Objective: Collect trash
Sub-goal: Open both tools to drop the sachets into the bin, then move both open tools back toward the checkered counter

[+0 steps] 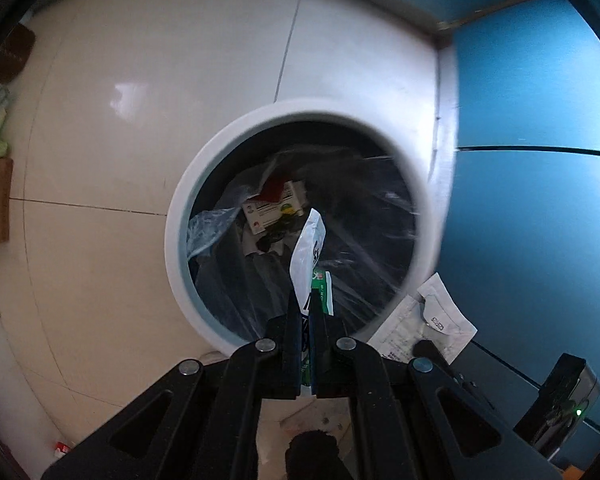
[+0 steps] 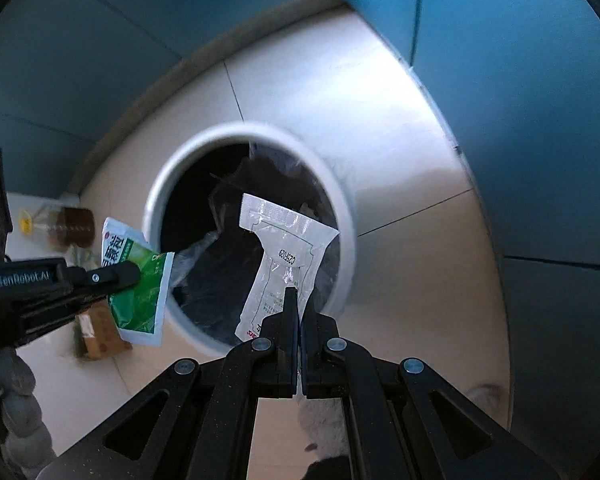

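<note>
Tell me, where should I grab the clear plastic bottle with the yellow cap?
Pinch the clear plastic yellow-capped bottle across its round body, coming down from above: it lies on its side on the pale tiled floor, close to the blue wall.

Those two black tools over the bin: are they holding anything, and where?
Left tool pinches a green sachet mid-body; right tool pinches a clear packet near its bottom edge.

Glossy cream floor tiles (image 1: 139, 120), blue wall panels (image 1: 540, 100)
</note>
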The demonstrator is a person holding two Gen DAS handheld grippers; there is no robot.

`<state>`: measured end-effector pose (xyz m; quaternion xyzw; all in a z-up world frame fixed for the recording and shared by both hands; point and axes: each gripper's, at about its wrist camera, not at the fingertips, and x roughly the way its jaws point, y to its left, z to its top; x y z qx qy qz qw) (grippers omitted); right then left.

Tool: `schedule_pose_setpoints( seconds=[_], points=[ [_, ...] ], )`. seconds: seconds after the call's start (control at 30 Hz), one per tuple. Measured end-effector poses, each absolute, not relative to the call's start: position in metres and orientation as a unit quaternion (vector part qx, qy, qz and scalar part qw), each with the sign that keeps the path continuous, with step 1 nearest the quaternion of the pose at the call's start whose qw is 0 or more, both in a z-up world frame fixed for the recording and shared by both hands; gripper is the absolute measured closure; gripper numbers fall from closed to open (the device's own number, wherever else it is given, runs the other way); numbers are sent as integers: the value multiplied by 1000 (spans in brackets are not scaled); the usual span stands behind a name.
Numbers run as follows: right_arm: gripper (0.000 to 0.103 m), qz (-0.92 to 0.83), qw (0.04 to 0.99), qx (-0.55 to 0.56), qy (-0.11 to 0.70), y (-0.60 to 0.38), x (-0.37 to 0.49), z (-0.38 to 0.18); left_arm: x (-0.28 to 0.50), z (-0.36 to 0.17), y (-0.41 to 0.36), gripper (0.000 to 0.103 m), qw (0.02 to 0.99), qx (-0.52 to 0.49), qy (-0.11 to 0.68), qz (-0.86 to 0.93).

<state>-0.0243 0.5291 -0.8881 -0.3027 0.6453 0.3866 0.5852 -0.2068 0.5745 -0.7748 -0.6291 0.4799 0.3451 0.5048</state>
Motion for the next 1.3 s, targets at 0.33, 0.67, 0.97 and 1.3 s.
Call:
schedule_pose_setpoints(
  seconds=[0.33,0.67,0.97,1.3],
  points=[
    [102,385,558,-331,656,539,-36,-934,-211,-799,572,97,488,-643,489,330],
    [32,387,556,-344,650,543,-44,-919,-225,-760,570,19,495,-596,498,389],
    [4,382,579,-367,620,543,-45,-863,-250,-692,557,3,514,-455,529,499],
    [3,390,599,-384,585,526,-61,-714,-258,-562,512,3,533,-393,538,521]
  ],
)
